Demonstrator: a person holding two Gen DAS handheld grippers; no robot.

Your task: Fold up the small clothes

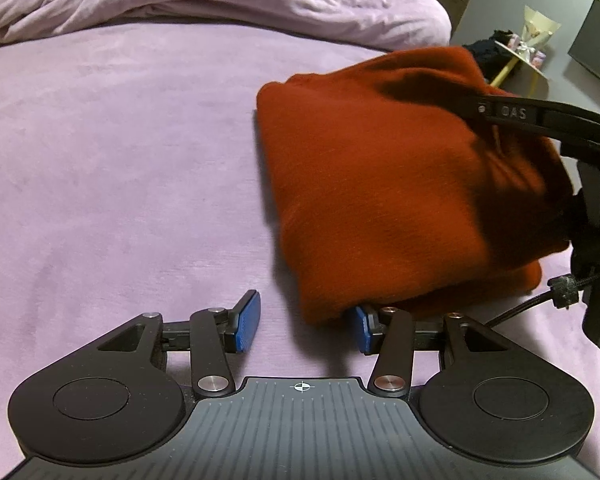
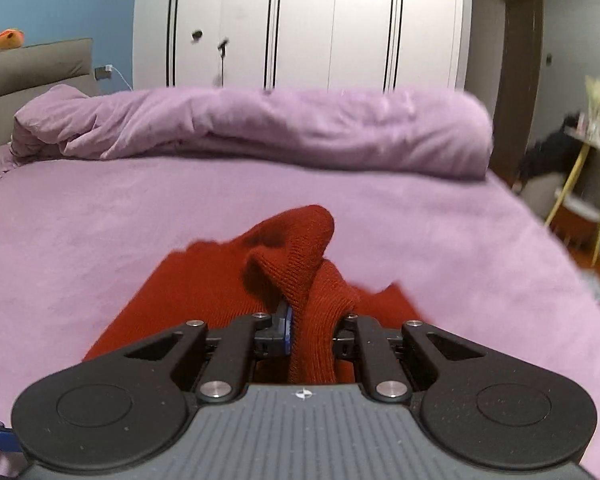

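Observation:
A rust-red knitted garment (image 1: pixel 400 184) lies folded on the purple bed sheet (image 1: pixel 120 160). My left gripper (image 1: pixel 306 322) is open and empty at the garment's near edge; its right blue pad sits partly under the cloth. My right gripper (image 2: pixel 314 328) is shut on a bunched fold of the red garment (image 2: pixel 300 256), which rises between its fingers above the rest of the cloth. In the left wrist view the right gripper's black body (image 1: pixel 560 132) reaches over the garment from the right.
A rumpled purple duvet (image 2: pixel 260 132) lies along the far side of the bed. White wardrobes (image 2: pixel 300 20) stand behind it. A grey headboard (image 2: pixel 32 68) is at the left. A yellow-legged side table (image 2: pixel 580 176) stands off the bed's right edge.

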